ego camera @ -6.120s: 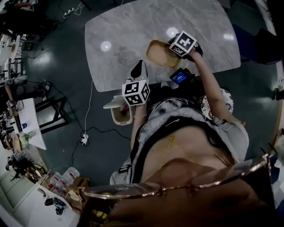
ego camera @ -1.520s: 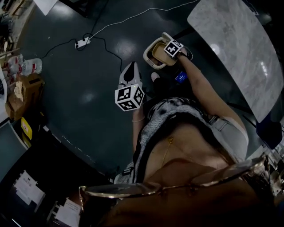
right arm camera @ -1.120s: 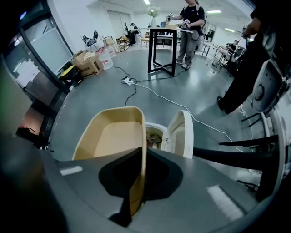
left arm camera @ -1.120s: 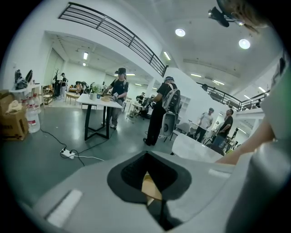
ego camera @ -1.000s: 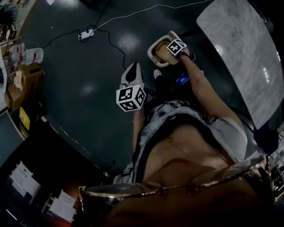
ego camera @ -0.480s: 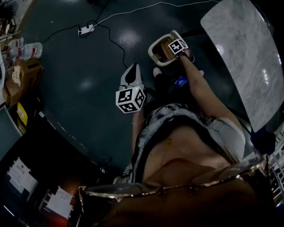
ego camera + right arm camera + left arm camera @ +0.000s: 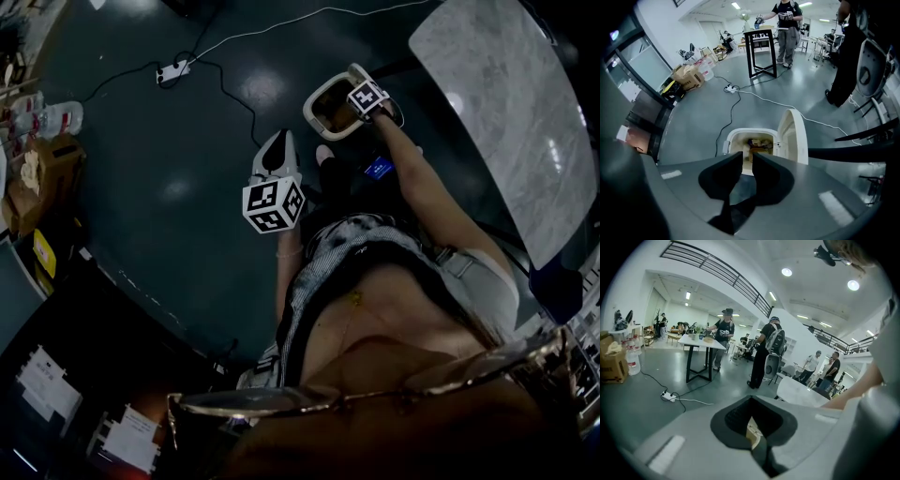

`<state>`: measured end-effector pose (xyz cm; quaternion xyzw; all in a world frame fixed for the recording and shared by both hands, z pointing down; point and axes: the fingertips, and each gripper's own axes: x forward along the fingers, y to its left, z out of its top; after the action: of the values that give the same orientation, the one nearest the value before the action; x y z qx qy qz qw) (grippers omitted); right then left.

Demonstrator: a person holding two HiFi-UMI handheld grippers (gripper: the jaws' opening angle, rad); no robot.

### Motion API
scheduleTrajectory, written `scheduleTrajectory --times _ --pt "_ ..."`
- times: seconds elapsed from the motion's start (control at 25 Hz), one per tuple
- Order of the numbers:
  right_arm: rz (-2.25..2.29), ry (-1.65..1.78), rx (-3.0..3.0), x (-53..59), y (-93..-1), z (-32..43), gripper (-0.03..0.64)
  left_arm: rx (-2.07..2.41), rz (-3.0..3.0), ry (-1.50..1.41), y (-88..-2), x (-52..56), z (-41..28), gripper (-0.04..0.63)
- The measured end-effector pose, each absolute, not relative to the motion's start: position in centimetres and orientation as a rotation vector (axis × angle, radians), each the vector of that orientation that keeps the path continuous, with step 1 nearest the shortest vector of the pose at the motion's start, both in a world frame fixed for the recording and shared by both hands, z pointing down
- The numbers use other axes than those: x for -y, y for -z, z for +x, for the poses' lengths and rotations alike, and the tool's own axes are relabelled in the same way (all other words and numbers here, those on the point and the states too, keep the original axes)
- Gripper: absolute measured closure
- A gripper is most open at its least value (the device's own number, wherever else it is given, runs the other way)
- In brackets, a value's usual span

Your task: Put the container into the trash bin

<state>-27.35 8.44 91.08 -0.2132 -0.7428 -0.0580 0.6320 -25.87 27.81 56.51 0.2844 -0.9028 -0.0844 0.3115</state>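
Right gripper (image 7: 747, 162) hovers over the open bin (image 7: 736, 135), empty jaws closing; the container (image 7: 760, 148) lies inside. Left gripper (image 7: 753, 430) jaws together.

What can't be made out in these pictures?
Container: right gripper view, lost among dark, tiny things inside the trash bin.
Pale sliver between the left gripper's jaws: left gripper view, too small to name.
Table: head view, cut off by the picture's edge.
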Motion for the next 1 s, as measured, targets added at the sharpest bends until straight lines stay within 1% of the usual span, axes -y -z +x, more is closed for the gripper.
scheduleTrajectory --times 0.04,0.16,0.2,0.52,0.76,1.0 --pt "-0.495 0.132 1.697 -8.5 -90.8 -27.2 0.529 2.381 0.757 0.222 -56.5 -27.6 -25.8 0.595" --pt "-0.516 0.129 1.693 -9.0 -89.8 -26.6 0.582 2.372 0.777 0.21 -56.7 -27.3 -25.6 0.595" --pt "-0.526 0.133 1.698 -9.2 -89.3 -26.6 0.589 2.367 0.785 0.205 -56.8 -27.2 -25.6 0.595" --pt "-0.703 0.117 1.824 -11.6 -84.1 -28.4 0.589 2.36 0.825 0.181 -57.0 -26.1 -25.7 0.595" --pt "-0.83 0.113 1.984 -13.4 -75.4 -29.6 0.589 2.35 0.865 0.176 -56.9 -25.1 -25.6 0.595" --pt "-0.897 0.128 2.101 -14.2 -68.7 -28.6 0.589 2.359 0.907 0.178 -56.3 -24.0 -25.8 0.595"
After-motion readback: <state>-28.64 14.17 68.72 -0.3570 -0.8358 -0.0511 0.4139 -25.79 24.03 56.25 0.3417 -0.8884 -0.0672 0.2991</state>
